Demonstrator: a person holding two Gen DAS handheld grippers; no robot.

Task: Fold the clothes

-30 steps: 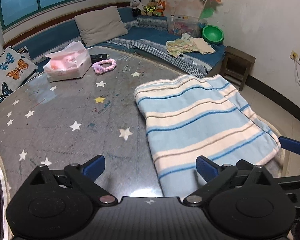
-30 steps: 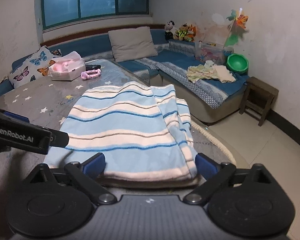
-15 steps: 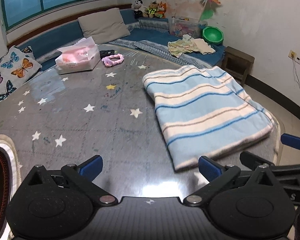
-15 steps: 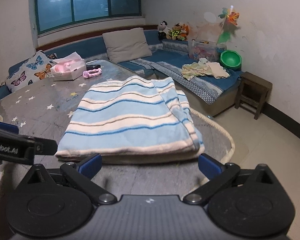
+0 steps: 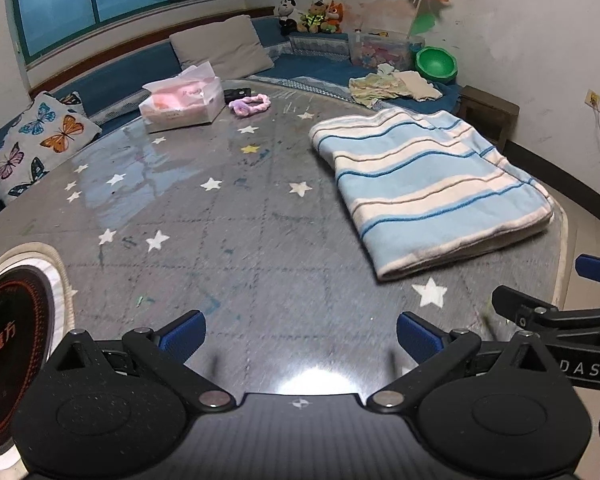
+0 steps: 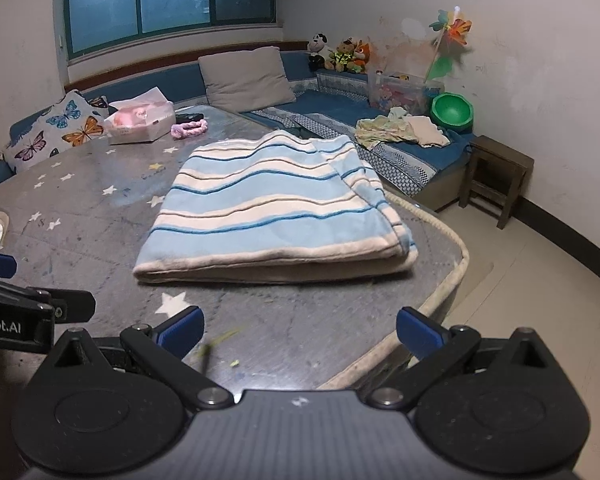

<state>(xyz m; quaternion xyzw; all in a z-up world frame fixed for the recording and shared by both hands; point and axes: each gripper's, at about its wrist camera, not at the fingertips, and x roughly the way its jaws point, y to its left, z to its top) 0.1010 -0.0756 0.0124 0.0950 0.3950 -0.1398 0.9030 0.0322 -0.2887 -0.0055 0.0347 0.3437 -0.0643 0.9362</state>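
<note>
A folded light-blue blanket with white and dark-blue stripes (image 5: pixel 428 184) lies flat on the grey star-patterned table (image 5: pixel 228 264), near its right edge; it also shows in the right wrist view (image 6: pixel 272 216). My left gripper (image 5: pixel 300 334) is open and empty, above bare table short of the blanket's near-left corner. My right gripper (image 6: pixel 298 328) is open and empty, above the table's near edge in front of the blanket. The right gripper's fingers (image 5: pixel 596 270) show at the right of the left wrist view.
A tissue box (image 5: pixel 182 100), a pink hair band (image 5: pixel 249 103) and a dark small object stand at the table's far side. A round cooktop (image 5: pixel 8 360) sits at the near left. A sofa with loose clothes (image 6: pixel 400 130), a wooden stool (image 6: pixel 496 172) and floor lie to the right.
Both grippers have pulled back from the blanket, which now lies farther ahead in both views. Both stayed open and empty. The blanket has not moved.
</note>
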